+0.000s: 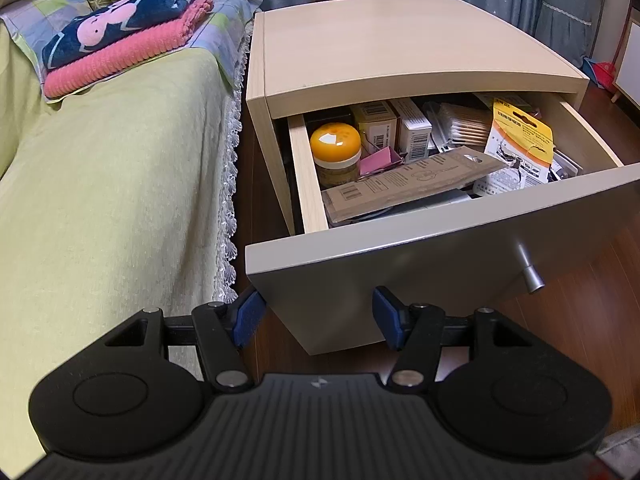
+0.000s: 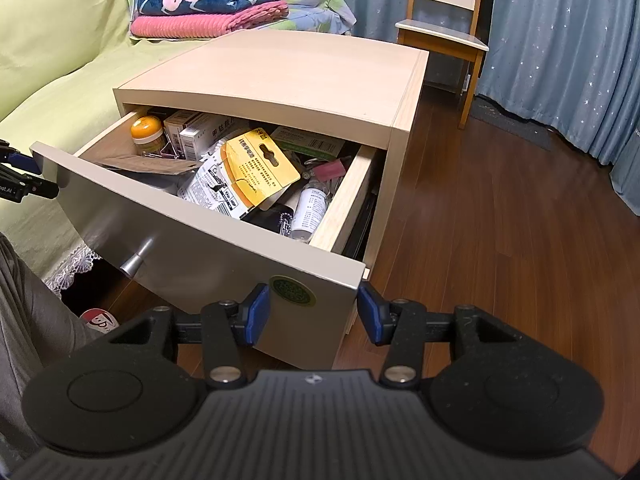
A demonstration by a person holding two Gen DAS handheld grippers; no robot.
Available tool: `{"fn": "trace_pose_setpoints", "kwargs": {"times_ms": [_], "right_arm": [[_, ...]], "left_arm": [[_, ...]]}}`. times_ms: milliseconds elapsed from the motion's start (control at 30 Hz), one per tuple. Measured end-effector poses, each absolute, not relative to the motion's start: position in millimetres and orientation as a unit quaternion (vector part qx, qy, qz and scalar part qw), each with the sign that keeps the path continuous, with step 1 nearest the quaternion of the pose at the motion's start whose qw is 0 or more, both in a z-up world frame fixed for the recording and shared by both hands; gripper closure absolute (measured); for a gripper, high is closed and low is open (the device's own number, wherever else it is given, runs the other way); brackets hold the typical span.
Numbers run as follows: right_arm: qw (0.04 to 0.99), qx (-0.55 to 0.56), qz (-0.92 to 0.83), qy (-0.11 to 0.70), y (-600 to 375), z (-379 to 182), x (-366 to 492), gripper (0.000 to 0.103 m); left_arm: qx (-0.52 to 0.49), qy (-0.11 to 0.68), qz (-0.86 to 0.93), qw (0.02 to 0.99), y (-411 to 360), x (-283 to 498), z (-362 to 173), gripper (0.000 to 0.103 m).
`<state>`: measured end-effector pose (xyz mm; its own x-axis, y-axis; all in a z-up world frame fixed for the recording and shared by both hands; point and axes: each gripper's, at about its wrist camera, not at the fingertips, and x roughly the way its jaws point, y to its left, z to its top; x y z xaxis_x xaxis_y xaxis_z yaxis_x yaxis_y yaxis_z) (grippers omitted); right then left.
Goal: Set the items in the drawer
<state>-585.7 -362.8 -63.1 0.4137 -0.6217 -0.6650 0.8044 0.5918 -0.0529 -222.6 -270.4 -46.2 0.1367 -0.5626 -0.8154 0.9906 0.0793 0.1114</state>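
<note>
Two hand-held grippers face one pulled-out drawer (image 1: 440, 236) of a pale wooden nightstand (image 1: 400, 52). Farthest left lies a bed (image 1: 112, 184) under a green cover, with a folded pink blanket (image 1: 128, 56) and a navy one stacked near its head. The left hand-held gripper (image 1: 316, 320) sits low before the drawer's grey front panel, at its left corner, jaws spread wide and holding nothing; its blue pads (image 1: 250, 316) flank the panel's lower edge. Inside the drawer, from left to right, stand an orange-lidded jar (image 1: 335, 148), small cartons (image 1: 412, 128), a pack of cotton swabs (image 1: 468, 124), a long brown card package (image 1: 408, 184) lying across the front, and a yellow-topped hang card (image 1: 520, 140). A metal knob (image 1: 530, 276) projects from the panel. The right hand-held gripper (image 2: 314, 314) hovers at the panel's right corner, likewise wide open and empty, over a dark wooden floor (image 2: 500, 220).
</note>
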Motion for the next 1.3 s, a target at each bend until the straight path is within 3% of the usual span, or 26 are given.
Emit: {"fn": "trace_pose_setpoints", "kwargs": {"times_ms": [1300], "right_arm": [[0.827,0.135,-0.439,0.323,-374,-63,-586,0.059]], "left_arm": [[0.338,0.306,-0.574,0.680,-274,-224,-46,0.042]]}}
